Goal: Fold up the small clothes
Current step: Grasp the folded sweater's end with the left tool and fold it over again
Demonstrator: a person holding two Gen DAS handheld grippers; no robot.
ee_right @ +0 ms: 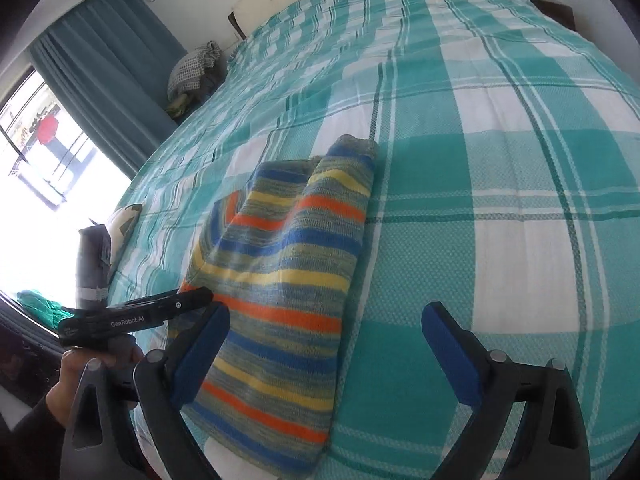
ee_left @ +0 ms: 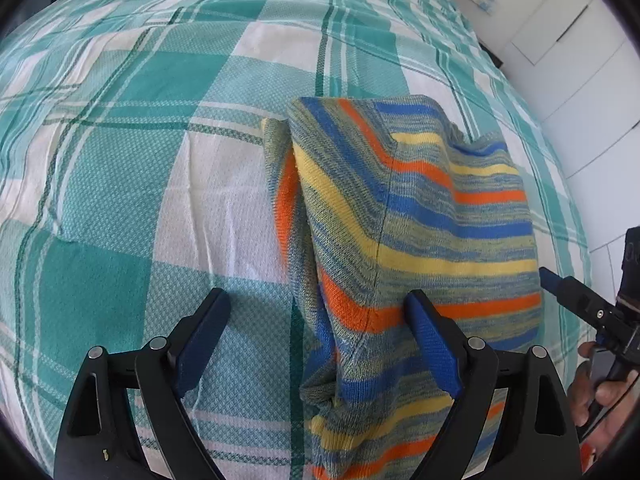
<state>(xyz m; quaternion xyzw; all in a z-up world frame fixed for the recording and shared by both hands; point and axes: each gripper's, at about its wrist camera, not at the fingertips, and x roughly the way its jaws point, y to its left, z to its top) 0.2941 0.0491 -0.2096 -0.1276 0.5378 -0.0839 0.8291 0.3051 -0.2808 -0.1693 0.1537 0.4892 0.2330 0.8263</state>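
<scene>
We are holding the left gripper (ee_left: 316, 320) with its jaws spread wide over the near left part of the striped knit garment in blue, orange and yellow (ee_left: 416, 216), nothing pinched. The garment is lying partly folded on the teal-and-white checked bedspread (ee_left: 132, 168), near its front edge, long axis running away from us. We are keeping the right gripper (ee_right: 326, 336) open too, straddling the garment's near right edge; both sit about equally close.

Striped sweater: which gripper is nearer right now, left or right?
Left. The left gripper hangs open right over the striped sweater; the right gripper straddles its right edge, mostly over bedspread.
</scene>
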